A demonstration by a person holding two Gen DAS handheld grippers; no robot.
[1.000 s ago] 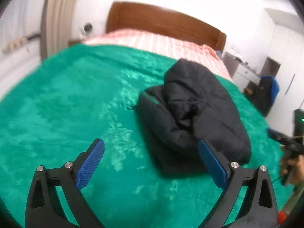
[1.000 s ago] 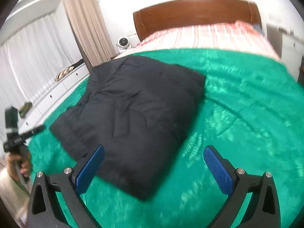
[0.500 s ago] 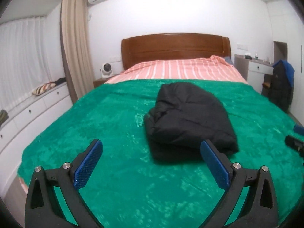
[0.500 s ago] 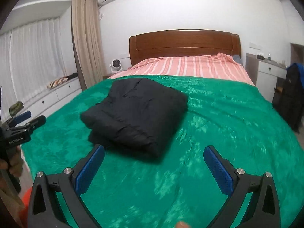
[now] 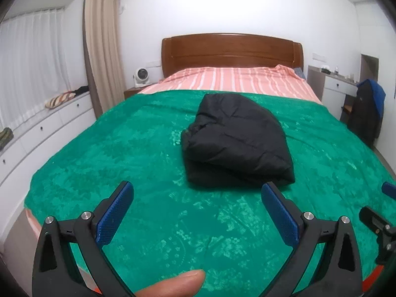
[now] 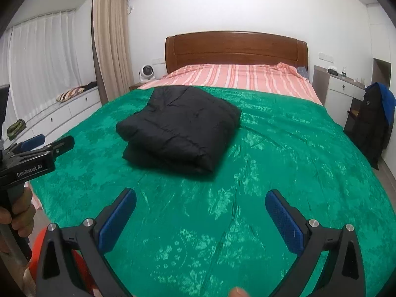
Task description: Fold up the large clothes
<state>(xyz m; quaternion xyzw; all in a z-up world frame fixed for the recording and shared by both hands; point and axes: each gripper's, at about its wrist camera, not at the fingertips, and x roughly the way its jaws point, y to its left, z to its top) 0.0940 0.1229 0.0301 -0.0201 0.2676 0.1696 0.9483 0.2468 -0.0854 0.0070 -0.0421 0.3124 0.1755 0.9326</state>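
Left wrist view: plush green blanket (image 5: 123, 163) over bed, striped pink sheet (image 5: 235, 79) and wooden headboard (image 5: 232, 49) beyond. Puffy black jacket (image 5: 237, 141) folded into thick bundle mid-bed. Left gripper (image 5: 198, 212) and right gripper (image 6: 200, 217) both spread wide, holding nothing. Fingertip cut off at bottom edge.

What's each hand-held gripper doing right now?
Left hand-held gripper: open, holding nothing.
Right hand-held gripper: open, holding nothing; the folded black jacket lies apart on the bed.

Folded black jacket (image 6: 178, 126) on green blanket (image 6: 272, 173), apparently beyond gaping right tongs (image 6: 200, 212).
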